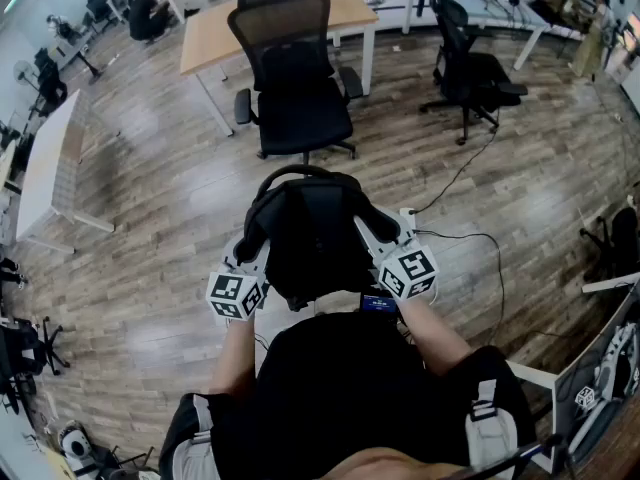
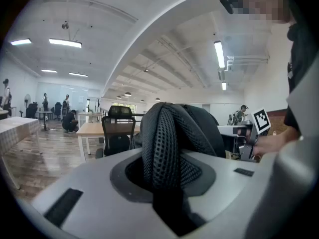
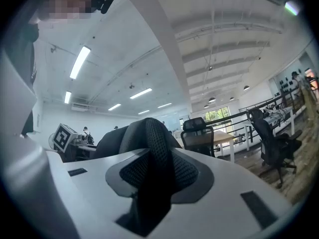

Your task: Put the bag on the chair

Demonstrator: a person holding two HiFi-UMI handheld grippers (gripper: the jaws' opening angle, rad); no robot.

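Person stood on wood plank floor [image 1: 150,218], holding black bag [image 1: 315,238] up in front of torso with both tools; bag hung in the air between the two grippers, back panel facing the person, top handle loop at its far edge; bag touched neither floor nor chair.

Left gripper [image 1: 252,243] was clenched on the bag's left mesh strap [image 2: 162,143]; in the left gripper view the padded strap rose out of the slot between the grey jaws and filled it, jaws pressing on both sides; marker cube [image 1: 236,295] sat at the near end of that gripper, by the person's left forearm.

Right gripper [image 1: 372,230] was likewise clamped on the right mesh strap [image 3: 157,151]; in the right gripper view the strap stood pinched upright in the jaw gap, bag body bulging behind it; its marker cube [image 1: 409,271] sat above the right forearm.

Target chair [image 1: 298,78], black mesh-back office chair with armrests, stood straight ahead beyond the bag, well apart from it, seat facing the person; bag not yet on it; wooden desk [image 1: 215,28] was right behind the chair; second black chair [image 1: 470,68] was off to the right near white tables; a cable [image 1: 470,158] trailed across the floor from that side toward the person.
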